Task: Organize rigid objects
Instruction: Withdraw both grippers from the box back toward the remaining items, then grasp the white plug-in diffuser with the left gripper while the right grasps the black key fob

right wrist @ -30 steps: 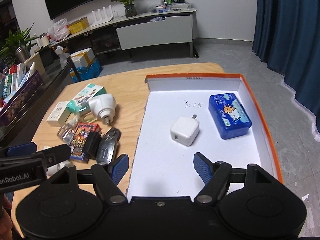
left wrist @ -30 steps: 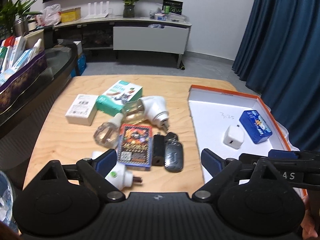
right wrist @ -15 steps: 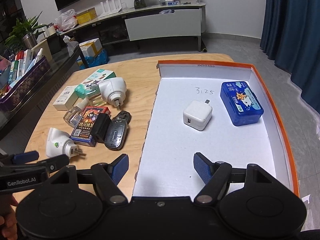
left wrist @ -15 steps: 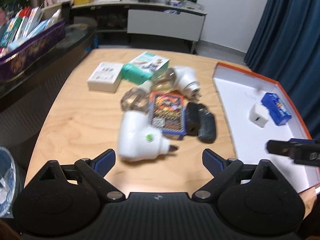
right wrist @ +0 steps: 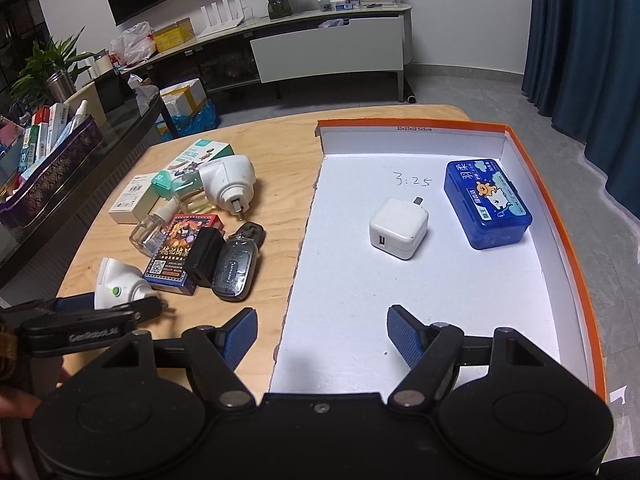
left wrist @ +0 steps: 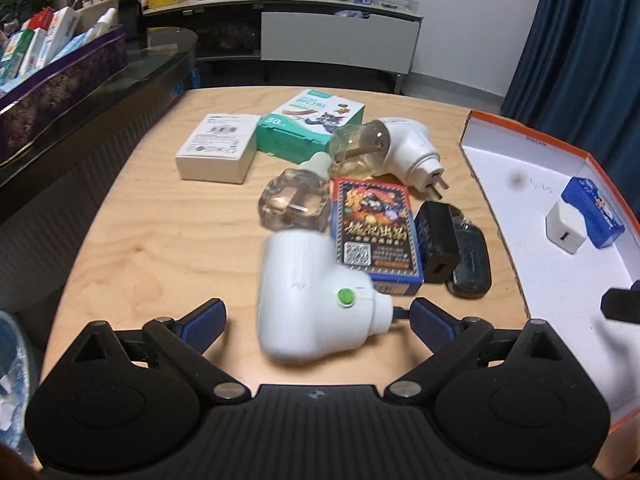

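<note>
In the left wrist view, the left gripper [left wrist: 316,314] hangs low over the wooden table [left wrist: 168,240], its jaws opening wide with the nearest white plug-in vaporizer [left wrist: 312,300] lying between the blue pads, neither pad pressing on it. The vaporizer lies on its side, its green button up and its prongs toward the right pad. Just beyond it sit a clear refill bottle [left wrist: 294,204], a card deck box [left wrist: 374,232], a black charger [left wrist: 438,244] and a dark key fob [left wrist: 472,264], packed side by side. Farther back are a white carton [left wrist: 218,148], a teal carton [left wrist: 310,124] and a second vaporizer [left wrist: 400,148] with a bottle fitted. To the right, the orange-rimmed tray [left wrist: 520,136] holds a white USB adapter [left wrist: 566,232] touching a blue case [left wrist: 594,212].

In the right wrist view, the right gripper [right wrist: 322,334] hovers over the tray's [right wrist: 560,200] near left edge, jaws spread and empty. The white USB adapter [right wrist: 400,228] and blue case [right wrist: 488,204] lie apart on the white floor, near handwritten figures. The left gripper [right wrist: 104,310] appears at lower left around the white plug-in vaporizer [right wrist: 120,280], beside the card deck box [right wrist: 180,252].
</note>
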Tool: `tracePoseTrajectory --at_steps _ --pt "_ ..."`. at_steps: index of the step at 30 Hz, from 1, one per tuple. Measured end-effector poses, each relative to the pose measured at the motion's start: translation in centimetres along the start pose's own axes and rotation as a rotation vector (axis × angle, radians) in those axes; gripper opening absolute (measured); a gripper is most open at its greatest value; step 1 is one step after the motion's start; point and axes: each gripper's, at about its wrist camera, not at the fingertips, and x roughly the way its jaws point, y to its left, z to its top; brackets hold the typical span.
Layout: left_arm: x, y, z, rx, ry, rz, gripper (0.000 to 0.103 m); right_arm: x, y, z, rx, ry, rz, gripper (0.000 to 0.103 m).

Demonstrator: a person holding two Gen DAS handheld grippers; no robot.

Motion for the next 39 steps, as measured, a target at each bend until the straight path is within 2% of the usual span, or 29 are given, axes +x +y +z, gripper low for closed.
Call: tracePoseTrajectory --at_steps 1,3,5,16,23,27,33,34,36,37,39 --pt "0.3 0.0 0.1 -0.002 0.003 -0.009 0.099 0.1 0.1 0.0 -0.001 0.002 0.001 0.085" --pt "0.8 0.0 0.0 0.000 0.006 -0.032 0.088 0.4 0.2 0.0 -0.007 0.008 0.005 0.085" --pt "0.7 -0.1 -0.2 0.016 -0.013 -0.031 0.087 0.7 0.6 0.0 -0.014 0.011 0.005 0.085" --pt "-1.6 1.4 -1.2 -0.028 -0.043 -0.036 0.087 3.9 3.0 0.8 -0.082 0.013 0.044 0.085" --pt "-2.5 2.2 -1.4 -0.036 -0.071 -0.029 0.087 8.4 4.1 3.2 -0.071 0.043 0.053 0.084" --pt "-2.5 2.5 -1.5 -0.040 -0.077 -0.034 0.087 10.0 4.7 3.5 -0.051 0.061 0.085 0.084" --pt "-2.3 2.4 -1.5 -0.036 -0.088 -0.034 0.087 10.8 6.7 3.3 -0.099 0.049 0.032 0.086" --pt "-2.3 2.4 -1.5 -0.036 -0.089 -0.035 0.087 11.0 7.1 3.2 -0.129 0.041 0.013 0.083" --pt "-2.3 2.4 -1.5 -0.038 -0.089 -0.036 0.087 11.1 7.8 2.8 -0.184 0.019 -0.006 0.069" --pt "-2.4 2.5 -1.5 -0.038 -0.089 -0.037 0.087 11.0 7.9 2.8 -0.189 0.012 0.009 0.050" --pt "-2.4 2.5 -1.5 -0.041 -0.089 -0.037 0.087 10.8 8.0 2.7 -0.191 0.004 0.006 0.047"
